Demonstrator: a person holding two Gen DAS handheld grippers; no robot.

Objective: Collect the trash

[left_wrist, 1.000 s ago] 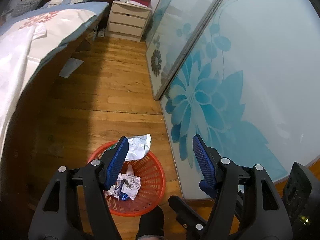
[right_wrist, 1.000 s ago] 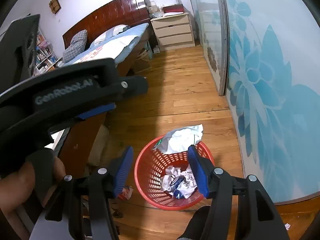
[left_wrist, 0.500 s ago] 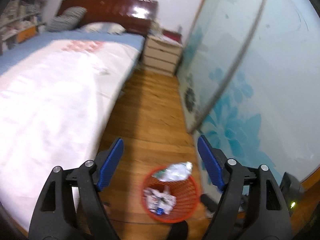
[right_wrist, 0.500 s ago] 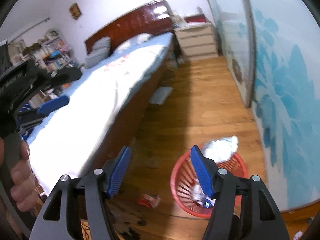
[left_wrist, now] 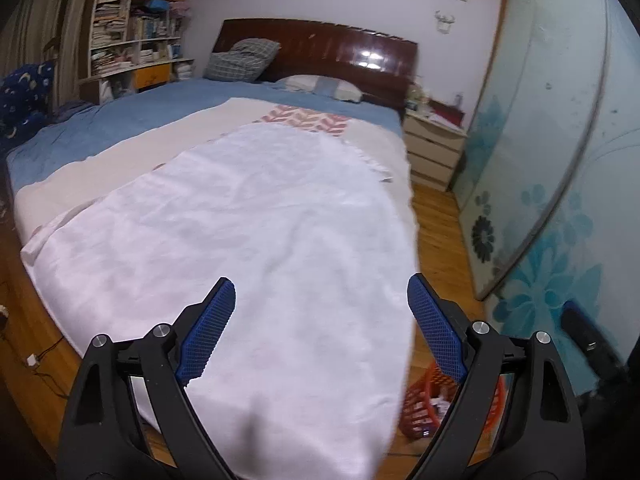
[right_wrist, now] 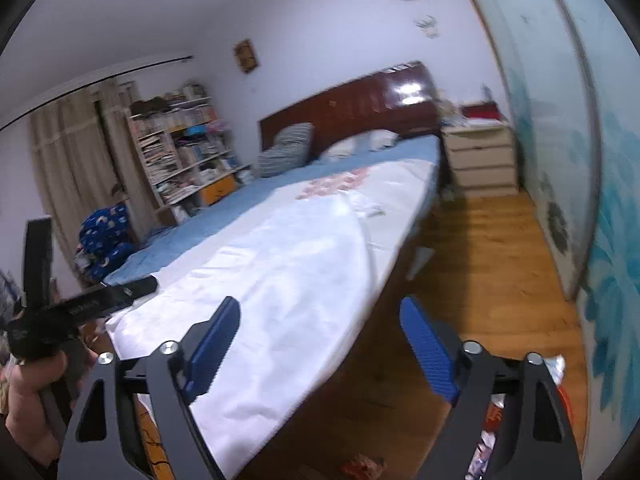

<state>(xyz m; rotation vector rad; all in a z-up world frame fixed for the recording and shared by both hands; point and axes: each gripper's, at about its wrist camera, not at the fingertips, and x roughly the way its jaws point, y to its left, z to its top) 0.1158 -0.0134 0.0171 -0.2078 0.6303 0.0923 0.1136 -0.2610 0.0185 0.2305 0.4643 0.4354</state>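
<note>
Left wrist view: my left claw (left_wrist: 320,328) has just been opening and gapes wide, holding nothing, over the bed (left_wrist: 248,216). My right claw (right_wrist: 320,344) likewise, empty. The red trash basket (left_wrist: 416,400) sits on the floor beside the bed's foot.

A bed (left_wrist: 248,216) fills the middle of the room, its headboard (left_wrist: 320,52) against the far wall. Two pillows (left_wrist: 240,60) lie at its head, and a sheet (left_wrist: 260,280) is spread over its near end. A bookshelf (left_wrist: 136,28) stands to the left of the bed, a nightstand (left_wrist: 434,152) to the right of its head. Sliding doors (left_wrist: 560,140) line the right side. On the floor (right_wrist: 492,272) between the bed's near corner and the doors sits a basket (left_wrist: 420,404) with crumpled paper (left_wrist: 438,404) in it.
</note>
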